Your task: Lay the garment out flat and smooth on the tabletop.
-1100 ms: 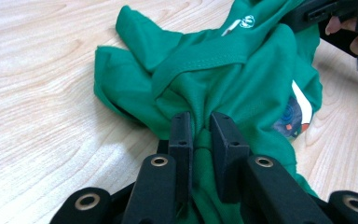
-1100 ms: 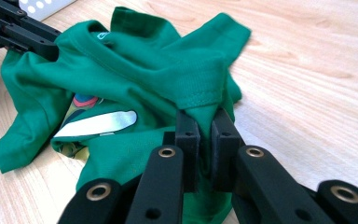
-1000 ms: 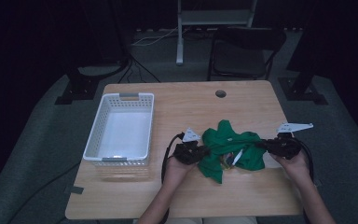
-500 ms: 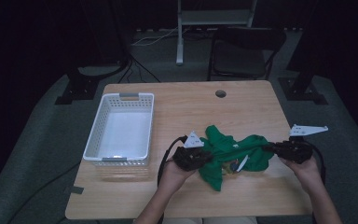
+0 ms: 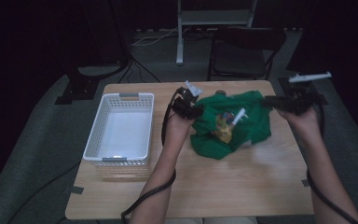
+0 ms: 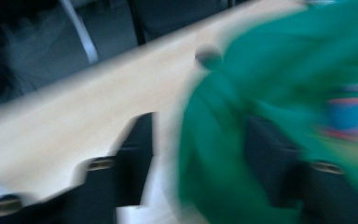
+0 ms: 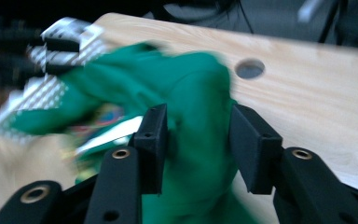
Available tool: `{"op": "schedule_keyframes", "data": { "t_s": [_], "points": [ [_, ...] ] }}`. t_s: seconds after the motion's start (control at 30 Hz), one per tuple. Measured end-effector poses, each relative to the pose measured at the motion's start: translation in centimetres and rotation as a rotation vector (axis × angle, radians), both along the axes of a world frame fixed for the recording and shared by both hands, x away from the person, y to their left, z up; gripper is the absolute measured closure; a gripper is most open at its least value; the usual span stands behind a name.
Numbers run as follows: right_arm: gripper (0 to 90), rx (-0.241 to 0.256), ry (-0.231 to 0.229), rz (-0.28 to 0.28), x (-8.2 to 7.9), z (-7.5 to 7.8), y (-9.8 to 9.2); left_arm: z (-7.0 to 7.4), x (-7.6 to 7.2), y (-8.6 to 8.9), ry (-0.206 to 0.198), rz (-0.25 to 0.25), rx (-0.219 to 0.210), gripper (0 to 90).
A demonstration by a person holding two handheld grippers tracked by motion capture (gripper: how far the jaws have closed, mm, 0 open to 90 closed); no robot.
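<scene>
Two grippers grip one green shirt (image 5: 242,122); one basket (image 5: 121,128).

high: overhead, facing forward-down | gripper views: close, along jaws | shared: green cloth (image 5: 233,123), table (image 5: 242,186)

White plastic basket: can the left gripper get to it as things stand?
Probably yes. The white plastic basket sits right beside the left gripper with bare wooden table between, but its jaws look full of green cloth.
</scene>
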State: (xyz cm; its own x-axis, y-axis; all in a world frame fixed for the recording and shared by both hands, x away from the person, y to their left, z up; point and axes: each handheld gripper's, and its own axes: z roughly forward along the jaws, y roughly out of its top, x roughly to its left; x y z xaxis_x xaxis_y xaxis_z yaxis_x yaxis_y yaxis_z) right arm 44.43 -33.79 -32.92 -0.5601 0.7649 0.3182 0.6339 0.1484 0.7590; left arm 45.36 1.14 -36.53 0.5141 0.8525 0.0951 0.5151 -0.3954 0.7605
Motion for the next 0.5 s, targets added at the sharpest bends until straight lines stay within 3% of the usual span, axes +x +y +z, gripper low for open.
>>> {"op": "schedule_keyframes", "data": {
  "t_s": [0.03, 0.1, 0.17, 0.27, 0.37, 0.5],
  "points": [
    [51.3, 0.026, 0.036, -0.015, 1.2, -0.8, 0.0, -0.8, 0.2, -0.2, -0.003, -0.005, 0.053, 42.1],
    [50.2, 0.045, 0.068, -0.031, 2.0, -2.5, 0.1, -2.5, 0.0, 0.0, 0.041, -0.039, 0.056, 42.1],
    [50.2, 0.036, 0.082, -0.031, 2.0, -4.1, 0.2, -4.0, -0.5, 0.2, 0.055, -0.048, 0.082, 42.0],
    [48.4, 0.015, 0.115, -0.027, 1.7, -6.2, 0.2, -5.3, -1.5, 0.5, 0.086, -0.073, 0.064, 42.0],
    [48.4, 0.025, 0.143, -0.010, 1.0, -7.4, 0.2, -5.9, -2.9, 0.5, 0.108, -0.114, 0.027, 42.0],
    [48.0, 0.005, 0.156, 0.023, -0.2, -8.6, 0.8, -7.0, -4.7, 0.2, 0.120, -0.153, 0.075, 42.0]
  ]
}}
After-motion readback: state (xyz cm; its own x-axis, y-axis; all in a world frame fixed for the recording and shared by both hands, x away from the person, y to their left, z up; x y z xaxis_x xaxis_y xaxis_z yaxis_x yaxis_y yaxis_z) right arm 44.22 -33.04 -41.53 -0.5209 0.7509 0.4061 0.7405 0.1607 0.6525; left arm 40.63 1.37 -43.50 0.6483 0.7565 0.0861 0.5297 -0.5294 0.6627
